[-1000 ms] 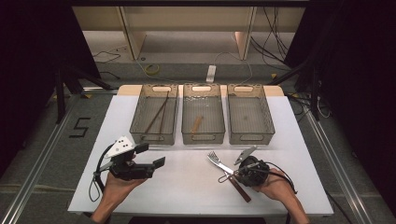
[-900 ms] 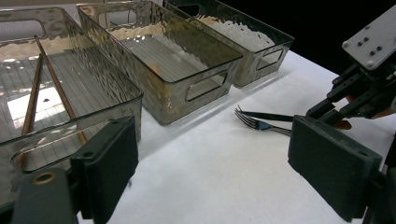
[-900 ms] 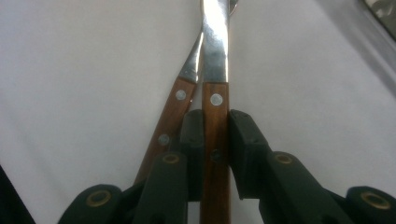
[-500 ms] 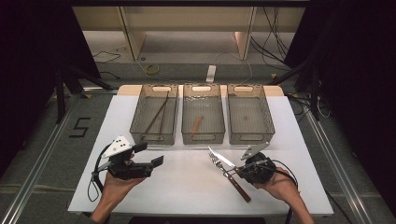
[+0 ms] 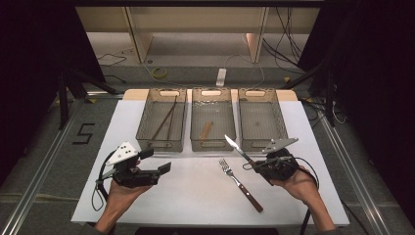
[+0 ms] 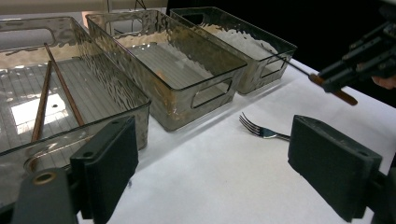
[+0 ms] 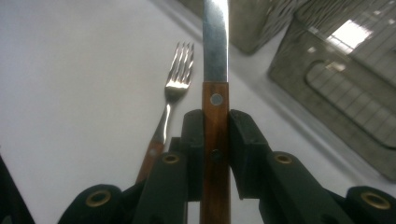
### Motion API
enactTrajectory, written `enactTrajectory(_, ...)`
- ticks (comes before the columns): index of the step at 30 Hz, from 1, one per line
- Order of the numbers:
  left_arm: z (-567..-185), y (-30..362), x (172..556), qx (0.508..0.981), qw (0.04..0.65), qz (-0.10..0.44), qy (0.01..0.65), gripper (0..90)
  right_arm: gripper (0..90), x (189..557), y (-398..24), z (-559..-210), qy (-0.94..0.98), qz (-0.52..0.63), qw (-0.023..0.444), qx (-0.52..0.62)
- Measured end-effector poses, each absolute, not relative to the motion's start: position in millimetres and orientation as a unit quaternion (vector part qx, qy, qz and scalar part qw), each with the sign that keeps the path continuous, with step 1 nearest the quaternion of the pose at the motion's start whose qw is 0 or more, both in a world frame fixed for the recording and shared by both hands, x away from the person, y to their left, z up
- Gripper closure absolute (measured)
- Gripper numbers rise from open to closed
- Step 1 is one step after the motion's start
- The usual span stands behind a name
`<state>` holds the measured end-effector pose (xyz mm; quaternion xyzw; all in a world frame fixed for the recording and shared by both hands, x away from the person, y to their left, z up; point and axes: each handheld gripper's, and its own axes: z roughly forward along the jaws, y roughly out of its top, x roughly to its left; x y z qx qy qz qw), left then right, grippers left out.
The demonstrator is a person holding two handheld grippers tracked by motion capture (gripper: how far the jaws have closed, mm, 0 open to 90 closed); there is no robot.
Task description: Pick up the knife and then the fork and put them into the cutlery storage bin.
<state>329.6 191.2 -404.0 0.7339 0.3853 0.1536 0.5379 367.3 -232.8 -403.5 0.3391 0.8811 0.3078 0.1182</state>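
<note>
Your right gripper clenches the knife by its handle; left gripper fingers released. Tilt it and the blade snags the right bin's rim.

Wearing matt black all over the left gripper and the right gripper. Topping each with a grey three-cornered plate dotted with small dark holes. Ending in thick, blocky, square-edged pads. Glinting with brass-coloured ringed eyelets along the jaw arms. Trailing a thin black cable behind each body.
</note>
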Motion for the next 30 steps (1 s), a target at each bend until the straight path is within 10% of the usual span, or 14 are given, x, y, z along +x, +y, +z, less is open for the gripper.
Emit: enactTrajectory(30, -401.8, 194.7, 328.6, 0.726, 0.548, 0.160, 0.383, 15.6, 77.1, 446.9, -232.3, -356.4, 0.817, 0.366, 0.167, 0.413)
